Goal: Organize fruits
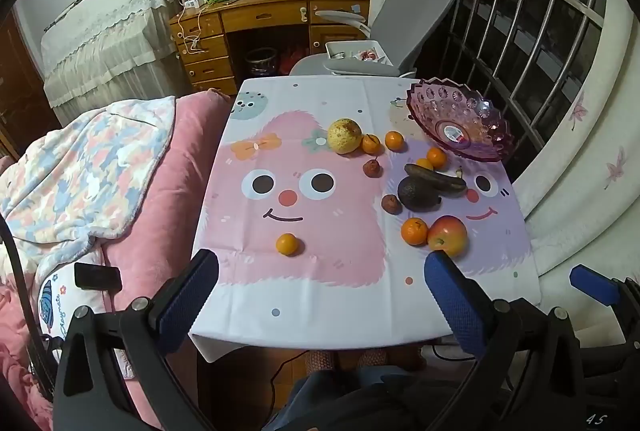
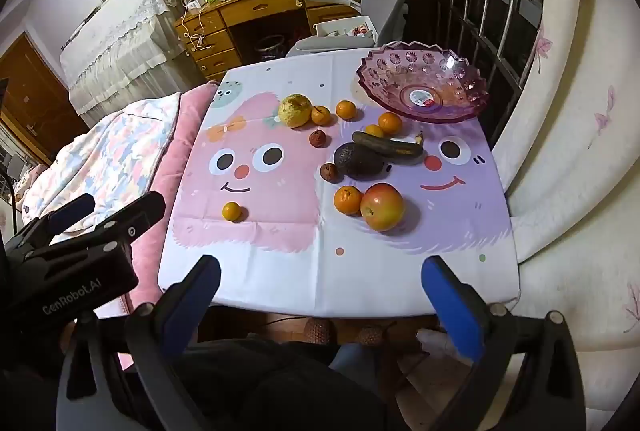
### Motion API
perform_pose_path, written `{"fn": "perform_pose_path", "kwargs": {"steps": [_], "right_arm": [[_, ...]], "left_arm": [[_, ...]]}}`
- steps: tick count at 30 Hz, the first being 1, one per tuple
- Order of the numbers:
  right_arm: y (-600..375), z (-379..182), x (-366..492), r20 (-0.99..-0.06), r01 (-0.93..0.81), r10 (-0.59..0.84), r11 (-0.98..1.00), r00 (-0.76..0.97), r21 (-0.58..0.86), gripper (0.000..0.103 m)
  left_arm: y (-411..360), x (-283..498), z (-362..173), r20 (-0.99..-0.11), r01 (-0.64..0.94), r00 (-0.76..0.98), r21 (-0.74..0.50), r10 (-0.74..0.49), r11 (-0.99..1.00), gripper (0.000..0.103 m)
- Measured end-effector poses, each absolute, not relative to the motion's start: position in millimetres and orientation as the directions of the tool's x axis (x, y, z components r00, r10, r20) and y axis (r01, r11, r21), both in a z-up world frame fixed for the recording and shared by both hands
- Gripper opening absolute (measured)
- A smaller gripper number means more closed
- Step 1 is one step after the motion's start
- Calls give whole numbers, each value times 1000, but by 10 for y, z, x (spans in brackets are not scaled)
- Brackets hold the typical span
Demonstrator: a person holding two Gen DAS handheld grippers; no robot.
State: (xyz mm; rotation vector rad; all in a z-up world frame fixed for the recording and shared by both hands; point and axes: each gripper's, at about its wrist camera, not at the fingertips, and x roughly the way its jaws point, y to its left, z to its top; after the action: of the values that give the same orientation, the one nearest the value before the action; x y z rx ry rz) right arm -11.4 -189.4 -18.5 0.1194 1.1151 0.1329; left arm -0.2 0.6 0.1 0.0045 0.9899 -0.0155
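Note:
Fruit lies loose on a small table with a cartoon cloth (image 1: 320,287) (image 2: 360,271). An empty purple glass bowl (image 1: 460,119) (image 2: 424,85) stands at the far right. A red-yellow apple (image 1: 447,235) (image 2: 382,206) and a tangerine (image 1: 414,231) (image 2: 348,200) lie nearest on the right. Behind them are a dark avocado (image 1: 418,193) (image 2: 358,161), a blackened banana (image 1: 436,178) (image 2: 388,145), a yellow pear (image 1: 344,136) (image 2: 295,110), several more tangerines and two small shrivelled fruits. One tangerine (image 1: 287,244) (image 2: 231,211) lies alone at the near left. My left gripper (image 1: 320,295) and right gripper (image 2: 320,295) are open and empty over the near edge.
A pink bed with a patterned blanket (image 1: 88,167) borders the table on the left. A grey office chair (image 1: 412,15) and a wooden desk (image 1: 264,19) stand behind the table. A barred window (image 1: 540,31) and a white curtain (image 2: 568,151) are on the right.

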Motion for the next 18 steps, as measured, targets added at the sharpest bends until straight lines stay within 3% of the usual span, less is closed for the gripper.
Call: {"fn": "perform_pose_path", "kwargs": {"steps": [18], "right_arm": [[-1869, -178, -36, -886, -46, 160, 987, 434, 156, 101]], "left_arm": [[68, 5, 12, -834, 14, 552, 4, -5, 1000, 102]]}}
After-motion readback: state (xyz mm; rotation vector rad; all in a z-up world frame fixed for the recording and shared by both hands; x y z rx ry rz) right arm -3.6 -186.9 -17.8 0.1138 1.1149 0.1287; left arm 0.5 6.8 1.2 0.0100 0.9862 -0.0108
